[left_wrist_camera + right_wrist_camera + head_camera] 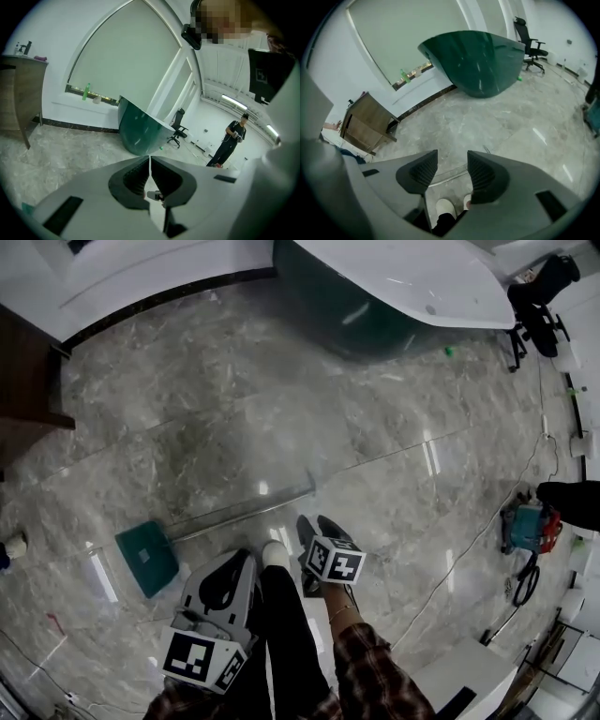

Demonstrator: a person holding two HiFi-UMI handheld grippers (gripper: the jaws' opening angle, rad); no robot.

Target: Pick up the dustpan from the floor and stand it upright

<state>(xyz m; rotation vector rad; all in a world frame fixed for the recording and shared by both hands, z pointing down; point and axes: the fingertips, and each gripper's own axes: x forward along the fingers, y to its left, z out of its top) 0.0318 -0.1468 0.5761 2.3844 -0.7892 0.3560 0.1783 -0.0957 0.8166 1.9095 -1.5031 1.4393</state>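
Observation:
The green dustpan [146, 558] lies flat on the grey marble floor at lower left, its long metal handle [246, 512] running right and slightly away. My left gripper [246, 557] hovers just right of the pan, near the handle, jaws shut and empty [150, 161]. My right gripper [315, 524] is beside the handle's far end, above the person's shoes. In the right gripper view its jaws [452, 158] stand open with nothing between them. The handle [450, 174] shows on the floor through the gap.
A curved dark green counter [361, 310] stands ahead, with an office chair [542, 304] to its right and a wooden cabinet [26, 390] at the left. A red and blue tool [529, 526] and cables lie at right. A person in black [232, 140] stands far off.

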